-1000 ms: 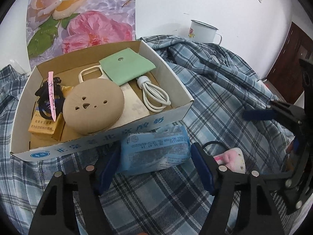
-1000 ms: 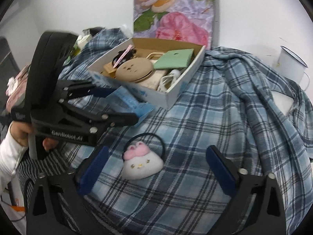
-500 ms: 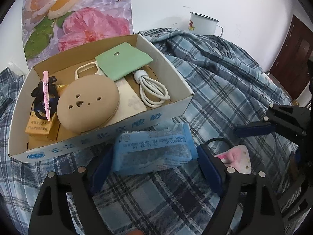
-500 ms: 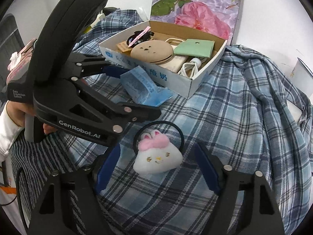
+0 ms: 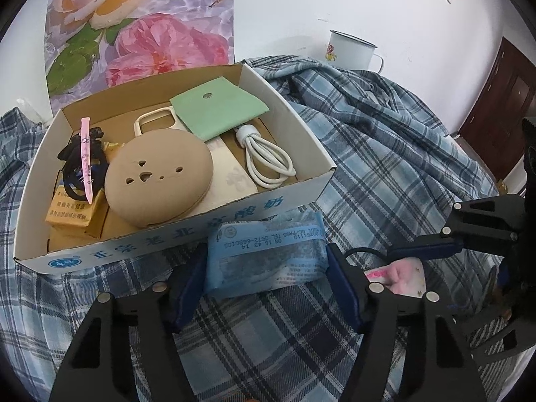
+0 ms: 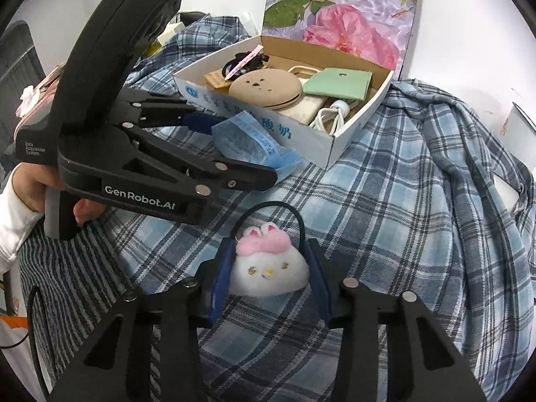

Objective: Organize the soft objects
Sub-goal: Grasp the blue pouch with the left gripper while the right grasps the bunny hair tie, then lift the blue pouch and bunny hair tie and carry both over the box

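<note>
My left gripper (image 5: pixel 264 268) is shut on a blue plastic packet (image 5: pixel 266 254) and holds it just in front of the white cardboard box (image 5: pixel 174 238); the packet also shows in the right wrist view (image 6: pixel 249 139). My right gripper (image 6: pixel 268 268) is closed around a white plush cat with a pink bow (image 6: pixel 268 268) and a black hair-tie loop, lying on the plaid cloth. The box holds a tan round pad (image 5: pixel 159 176), a green pouch (image 5: pixel 219 110), a white cable (image 5: pixel 268 160), a phone case and small items.
A blue plaid cloth (image 6: pixel 402 207) covers the surface in rumpled folds. A white enamel mug (image 5: pixel 351 48) stands at the back by the wall. A floral panel (image 5: pixel 134 23) leans behind the box. A dark door (image 5: pixel 502 107) is at the right.
My right gripper has moved forward and its jaws have closed around the plush cat. My left gripper has kept the blue packet and shifted slightly nearer the box front.
</note>
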Demonstrator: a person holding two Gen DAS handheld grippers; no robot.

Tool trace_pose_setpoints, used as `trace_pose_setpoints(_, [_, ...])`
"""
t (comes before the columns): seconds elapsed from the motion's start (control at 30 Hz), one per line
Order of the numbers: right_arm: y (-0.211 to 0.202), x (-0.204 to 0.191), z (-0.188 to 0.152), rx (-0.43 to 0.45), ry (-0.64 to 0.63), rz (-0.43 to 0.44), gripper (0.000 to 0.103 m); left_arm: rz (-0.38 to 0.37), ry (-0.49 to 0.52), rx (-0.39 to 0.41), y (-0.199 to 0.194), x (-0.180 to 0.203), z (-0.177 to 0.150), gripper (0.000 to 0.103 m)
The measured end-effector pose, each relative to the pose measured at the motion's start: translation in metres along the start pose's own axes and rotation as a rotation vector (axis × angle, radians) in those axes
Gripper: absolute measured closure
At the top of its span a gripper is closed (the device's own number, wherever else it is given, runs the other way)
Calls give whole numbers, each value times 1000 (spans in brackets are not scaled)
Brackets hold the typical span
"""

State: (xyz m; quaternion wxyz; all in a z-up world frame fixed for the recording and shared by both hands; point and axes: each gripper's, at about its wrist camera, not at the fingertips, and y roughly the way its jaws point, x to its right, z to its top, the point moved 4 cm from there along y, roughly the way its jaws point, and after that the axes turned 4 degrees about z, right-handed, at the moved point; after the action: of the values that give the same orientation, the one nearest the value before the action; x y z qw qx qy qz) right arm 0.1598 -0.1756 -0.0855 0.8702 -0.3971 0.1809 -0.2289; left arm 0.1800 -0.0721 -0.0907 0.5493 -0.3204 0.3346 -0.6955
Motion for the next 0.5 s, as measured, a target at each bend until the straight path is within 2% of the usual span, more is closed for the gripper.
trace_pose_setpoints(0.3, [-19, 18, 7, 96, 57, -95, 64, -33, -2, 18, -13, 2, 1, 35])
trace_pose_setpoints(0.5, [-57, 41, 15, 277, 156, -189, 65, -32, 21, 64, -29, 7, 5, 35])
